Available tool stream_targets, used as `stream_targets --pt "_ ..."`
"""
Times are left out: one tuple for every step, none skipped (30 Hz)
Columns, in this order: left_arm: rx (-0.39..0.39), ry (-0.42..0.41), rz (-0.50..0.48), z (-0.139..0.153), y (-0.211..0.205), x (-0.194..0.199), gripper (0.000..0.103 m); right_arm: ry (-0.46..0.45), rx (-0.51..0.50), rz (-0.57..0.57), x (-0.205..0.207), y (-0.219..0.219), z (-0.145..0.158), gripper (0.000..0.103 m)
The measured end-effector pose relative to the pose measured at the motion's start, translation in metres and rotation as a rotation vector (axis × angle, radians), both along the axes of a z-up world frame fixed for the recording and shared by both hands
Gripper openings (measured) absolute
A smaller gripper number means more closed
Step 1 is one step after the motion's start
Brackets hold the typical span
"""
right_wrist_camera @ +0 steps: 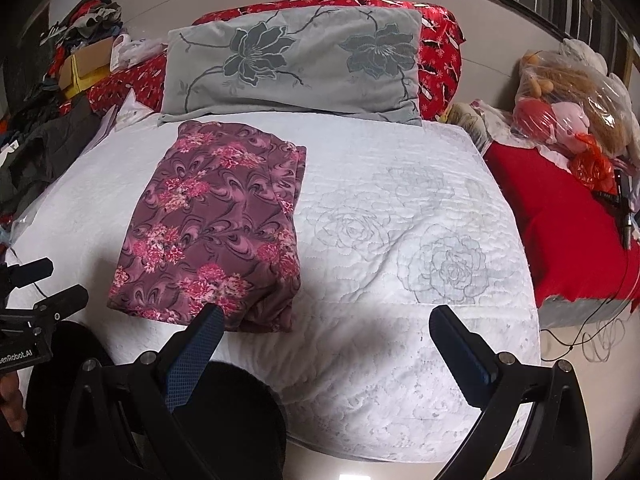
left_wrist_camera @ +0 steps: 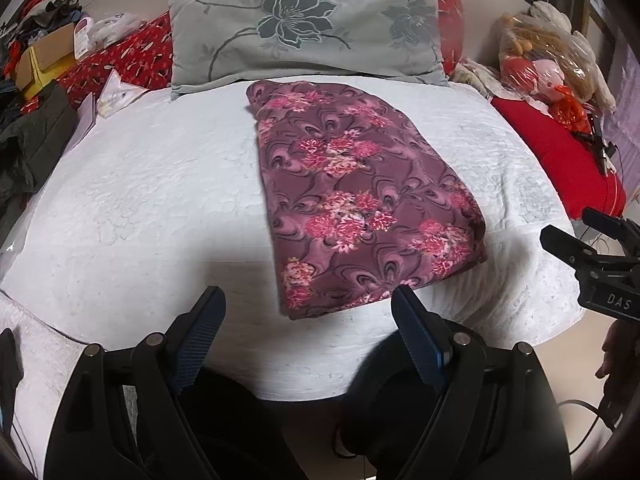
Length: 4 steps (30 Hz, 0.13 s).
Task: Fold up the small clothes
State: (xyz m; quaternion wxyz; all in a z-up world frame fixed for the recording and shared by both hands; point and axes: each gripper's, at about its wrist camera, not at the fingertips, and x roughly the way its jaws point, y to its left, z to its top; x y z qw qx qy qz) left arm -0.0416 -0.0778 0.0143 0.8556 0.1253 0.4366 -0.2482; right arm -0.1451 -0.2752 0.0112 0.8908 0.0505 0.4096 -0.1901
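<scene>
Covering the bed, a white quilted bedspread [right_wrist_camera: 400,208] meets a grey pillow [right_wrist_camera: 296,64].

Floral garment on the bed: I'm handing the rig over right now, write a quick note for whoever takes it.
Left tongs: open, empty, hovering just short of the near edge of the floral garment.
Right tongs: open, empty, near the garment's near right corner.
Garment: folded into a neat oblong on the white bedspread, far end close to the grey pillow.
Done: looks folded lengthwise.
Left: perhaps one more fold across; that is a guess. No other small clothes are laid out on the bedspread.
</scene>
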Motion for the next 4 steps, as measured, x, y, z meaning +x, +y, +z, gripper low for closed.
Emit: stream_targets --pt "0.003 0.001 -0.001 -0.0003 -0.0011 -0.0008 0.086 0.0 0.003 -0.001 -0.0004 -0.001 -0.0005 0.103" --pt "0.006 0.004 -0.001 -0.0008 -0.002 -0.0015 0.086 0.0 0.005 -0.002 -0.0003 -0.0018 -0.0007 0.103" --pt "0.011 0.006 -0.002 -0.0016 -0.003 -0.002 0.086 0.001 0.007 -0.004 -0.0003 -0.0025 -0.0012 0.103" --pt "0.014 0.008 -0.001 -0.0024 -0.0037 -0.0024 0.086 0.001 0.008 -0.006 -0.0007 -0.003 -0.0015 0.103"
